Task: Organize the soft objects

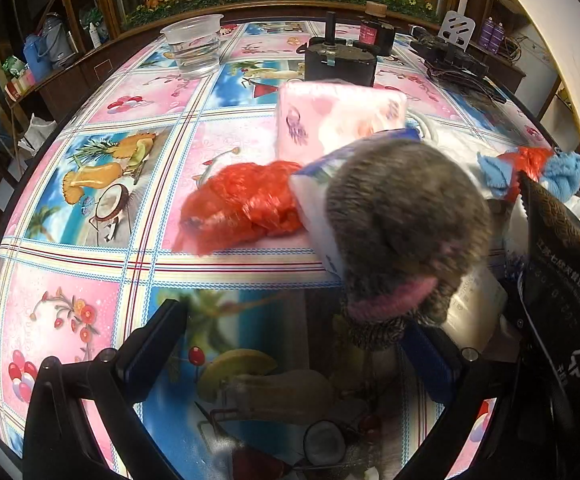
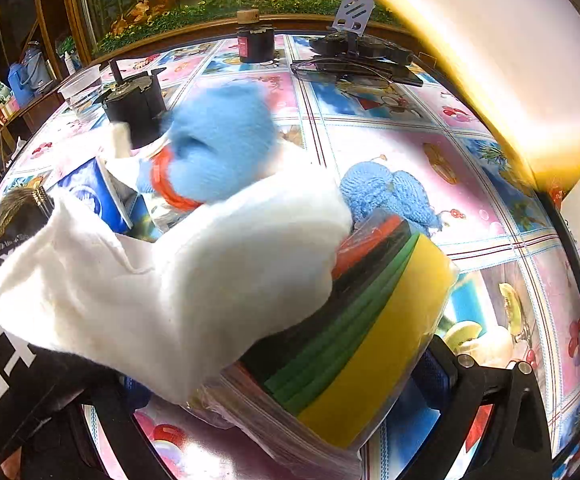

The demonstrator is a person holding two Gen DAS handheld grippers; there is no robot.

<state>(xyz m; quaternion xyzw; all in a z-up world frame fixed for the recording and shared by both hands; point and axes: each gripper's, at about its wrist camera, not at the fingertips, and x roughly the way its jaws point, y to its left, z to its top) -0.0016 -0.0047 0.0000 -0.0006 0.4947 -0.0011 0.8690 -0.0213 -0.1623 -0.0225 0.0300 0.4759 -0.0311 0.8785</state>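
Bagged stack of yellow, green and black sponges (image 2: 374, 328) sits between my right hand-held gripper (image 2: 285, 380) fingers w/ white fleece cloth (image 2: 177, 288) draped over it; grip looks closed on the pack. I lift slow, keep cloth on. Left hand-held gripper (image 1: 290, 344) is wide open, empty, beside grey knitted sock (image 1: 406, 216) on counter (image 1: 89, 216).

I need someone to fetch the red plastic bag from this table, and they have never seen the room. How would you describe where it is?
Look at the table with the pink and blue fruit-print tablecloth. In the left wrist view, the red plastic bag lies crumpled near the middle, just in front of the pink tissue pack and left of the grey knitted item. It is the only shiny, crinkled red thing there.
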